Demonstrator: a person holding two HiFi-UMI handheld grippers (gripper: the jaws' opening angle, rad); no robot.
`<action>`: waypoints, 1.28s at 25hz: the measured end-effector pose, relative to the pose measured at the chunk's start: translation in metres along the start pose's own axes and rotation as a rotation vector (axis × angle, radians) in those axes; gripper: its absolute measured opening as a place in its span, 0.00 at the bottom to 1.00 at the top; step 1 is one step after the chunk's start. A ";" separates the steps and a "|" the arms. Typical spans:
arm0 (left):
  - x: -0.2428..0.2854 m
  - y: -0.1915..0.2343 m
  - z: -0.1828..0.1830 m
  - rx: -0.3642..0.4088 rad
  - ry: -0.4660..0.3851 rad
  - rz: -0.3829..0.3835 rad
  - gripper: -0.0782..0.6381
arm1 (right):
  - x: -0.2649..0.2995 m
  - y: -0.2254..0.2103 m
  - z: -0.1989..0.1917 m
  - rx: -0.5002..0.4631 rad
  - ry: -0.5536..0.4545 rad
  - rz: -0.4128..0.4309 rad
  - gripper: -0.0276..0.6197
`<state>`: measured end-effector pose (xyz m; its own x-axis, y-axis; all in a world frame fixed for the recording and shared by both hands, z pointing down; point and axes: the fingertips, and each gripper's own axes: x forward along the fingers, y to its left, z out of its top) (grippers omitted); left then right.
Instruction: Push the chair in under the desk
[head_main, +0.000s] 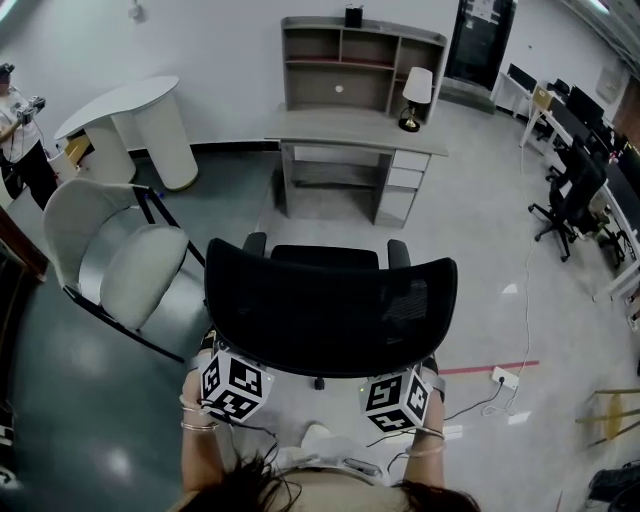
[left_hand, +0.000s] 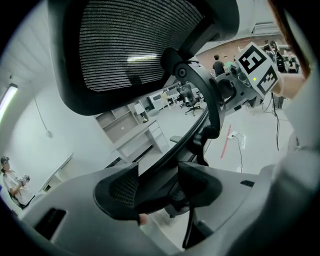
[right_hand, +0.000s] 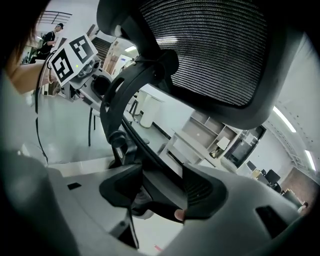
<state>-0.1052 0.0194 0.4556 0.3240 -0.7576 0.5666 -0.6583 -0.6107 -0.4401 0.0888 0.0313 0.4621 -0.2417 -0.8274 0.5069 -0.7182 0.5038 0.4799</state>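
Note:
A black mesh office chair (head_main: 330, 300) stands in front of me with its back toward me. It faces a grey desk (head_main: 355, 130) with a shelf unit, some way ahead across open floor. My left gripper (head_main: 235, 372) is at the lower left edge of the chair back, my right gripper (head_main: 398, 392) at the lower right edge. In the left gripper view the left gripper (left_hand: 157, 187) is shut on the dark rim of the chair back (left_hand: 135, 45). In the right gripper view the right gripper (right_hand: 162, 187) grips the same rim below the mesh (right_hand: 215, 45).
A white lamp (head_main: 415, 92) stands on the desk. A white shell chair (head_main: 120, 260) is close on the left, a white rounded table (head_main: 130, 105) behind it, and a person (head_main: 20, 130) at the far left. Black office chairs (head_main: 575, 195) stand right. A power strip (head_main: 503, 377) and cable lie by red floor tape (head_main: 490, 367).

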 end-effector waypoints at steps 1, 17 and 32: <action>0.002 0.001 0.001 -0.002 0.000 0.001 0.44 | 0.002 -0.002 0.001 -0.002 0.000 0.003 0.43; 0.005 0.005 0.006 -0.008 -0.016 0.008 0.44 | 0.008 -0.009 0.004 -0.003 -0.022 0.005 0.43; 0.031 0.016 0.022 0.003 -0.047 0.015 0.44 | 0.028 -0.032 0.003 0.011 0.001 -0.018 0.43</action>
<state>-0.0905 -0.0189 0.4514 0.3451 -0.7768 0.5267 -0.6613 -0.5995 -0.4509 0.1030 -0.0091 0.4589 -0.2275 -0.8361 0.4991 -0.7295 0.4859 0.4814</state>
